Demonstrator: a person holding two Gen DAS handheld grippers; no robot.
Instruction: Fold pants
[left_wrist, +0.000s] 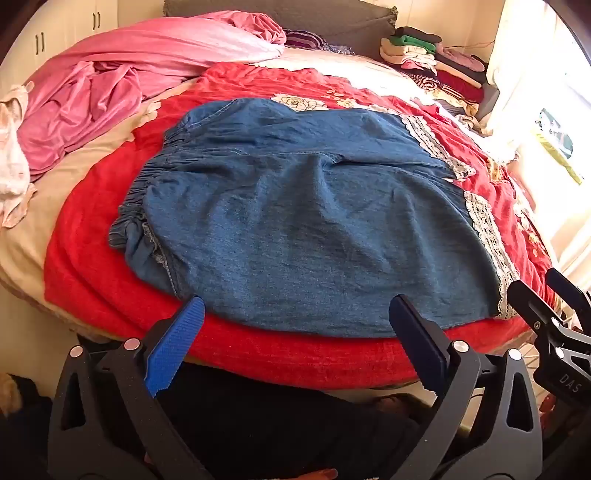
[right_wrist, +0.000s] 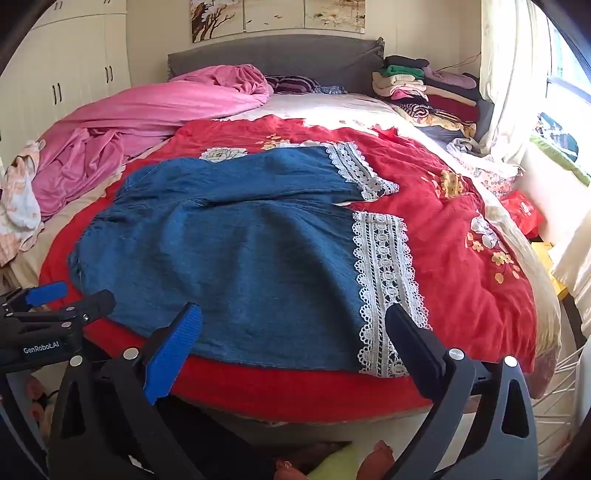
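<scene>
Bedroom light falls from a window on the right across a bed (right_wrist: 480, 314) covered with a red flowered blanket (right_wrist: 443, 206), and both grippers hover at its near edge. Seen from its own camera, the left gripper (left_wrist: 295, 325) has its jaws spread wide with nothing between them, poised just short of the near hem of the pants (left_wrist: 314, 221). From its own camera, the right gripper (right_wrist: 295, 328) is likewise wide apart and empty, lined up on the near leg close to its white lace cuff (right_wrist: 384, 288).

Blue denim pants lie flat on the blanket, waistband (left_wrist: 147, 195) to the left and the two legs running right, slightly parted at the cuffs. Spread out and smoothed like this, they look ready for a first fold, probably one leg over the other, with each gripper taking an end of the near edge.

Farther out, a pink quilt (right_wrist: 147, 110) is bunched at the left and a stack of folded clothes (right_wrist: 424, 88) sits by the headboard, likely finished work kept clear.

Writing on the left gripper's body reads "GenRobot.AI" in the right camera; the right gripper's body shows "DAS" in the left camera.
</scene>
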